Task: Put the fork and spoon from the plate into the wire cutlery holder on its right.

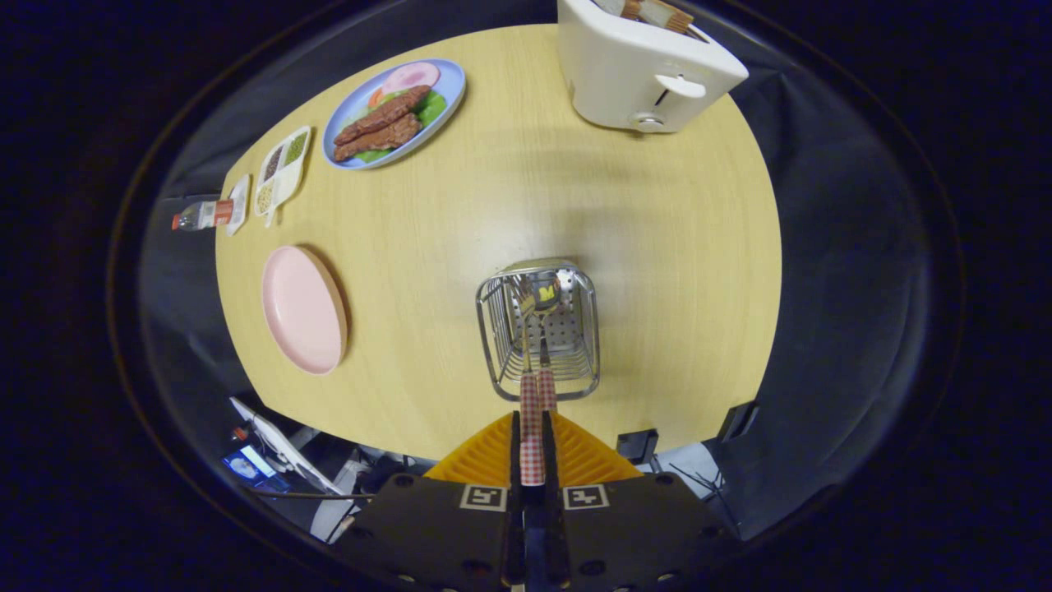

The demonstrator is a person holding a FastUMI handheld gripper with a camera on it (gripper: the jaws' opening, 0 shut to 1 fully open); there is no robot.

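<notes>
- Wire cutlery holder [538,333] sits on the light wood table [641,271], just ahead of the gripper [532,444]. It's a shiny metal basket with a perforated bottom.
- Poking down into it: the fork [526,316] and the spoon [546,298], side by side, metal heads inside the basket. Can't really tell if the heads touch the bottom or hang above it.
- Both have red-and-white checkered handles [532,411], and those run back out over the near rim of the holder and into the gripper.
- Jaws are pressed close together with the checkered handles pinched between the fingers, so it's got both pieces at once by the looks of it.
- Pink plate [302,309] is off to the left of the holder, near the table edge, with nothing on it.
- Further back on the left there's a blue plate [396,113] loaded with food: two brown meat strips, a pink slice, some green bits and a little orange.
- Beside that, a white divided tray [282,168] with small compartments holding greenish, dark and pale grainy stuff, too small to say what exactly.
- A small bottle [201,216] with a red cap lies at the table's far left edge, next to another little white dish [238,203].
- White toaster [641,70] stands at the far side of the table, beyond the holder, with toast slices [656,11] sticking out of the top slots.
</notes>
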